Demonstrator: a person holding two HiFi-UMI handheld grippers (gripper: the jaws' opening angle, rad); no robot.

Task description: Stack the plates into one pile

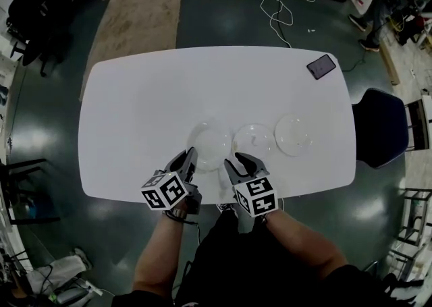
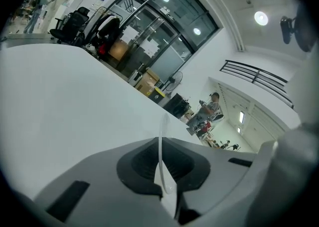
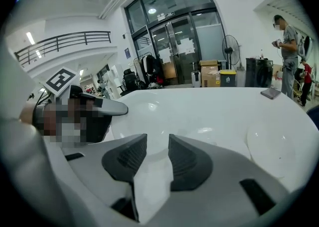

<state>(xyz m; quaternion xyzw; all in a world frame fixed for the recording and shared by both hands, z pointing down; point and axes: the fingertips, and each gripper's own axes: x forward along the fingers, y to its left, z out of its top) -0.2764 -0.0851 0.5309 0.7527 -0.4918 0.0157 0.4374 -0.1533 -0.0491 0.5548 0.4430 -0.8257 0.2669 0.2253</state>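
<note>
Three clear plates sit in a row across the near half of the white table [image 1: 148,103], low in the head view. The left gripper [image 1: 190,158] comes in from the bottom edge and is clamped on the near rim of the left plate [image 1: 210,138]. In its own view the thin rim runs edge-on between the dark pads, pinched tight. The right gripper [image 1: 241,161] hangs just beside it with its jaws apart and nothing between them. Its tips are over the table at the near edge, between the left plate and the middle plate [image 1: 254,140]. The right plate [image 1: 294,134] lies further right, apart from both grippers. A phone [image 1: 321,66] rests at the table's upper right.
</note>
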